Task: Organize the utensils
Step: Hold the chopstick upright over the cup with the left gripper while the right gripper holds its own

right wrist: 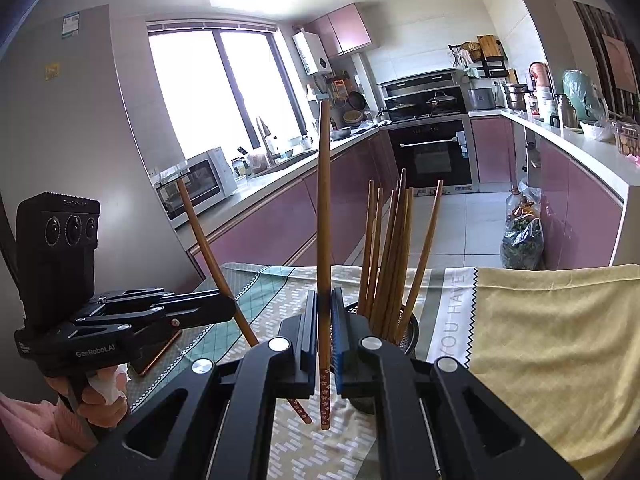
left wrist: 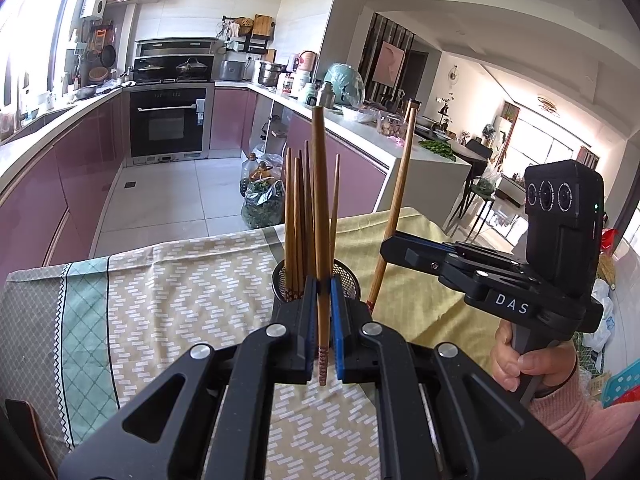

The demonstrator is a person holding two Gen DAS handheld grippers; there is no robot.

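Left gripper (left wrist: 323, 320): black jaws closed on one upright brown wooden chopstick (left wrist: 320, 216).

Black mesh holder (left wrist: 352, 280): just behind on the patterned tablecloth (left wrist: 180, 280), several bamboo chopsticks (left wrist: 298, 224) standing inside.

Right gripper (right wrist: 325, 332): clamped on a second brown chopstick (right wrist: 323, 208) (patterned end dangling).

Risk: either stick could strike the crowded bundle, or slip, tipping the holder.

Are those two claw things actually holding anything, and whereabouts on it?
Yes. The left gripper pinches one chopstick near its patterned lower end; the right gripper grips another chopstick likewise. Both stand roughly upright.
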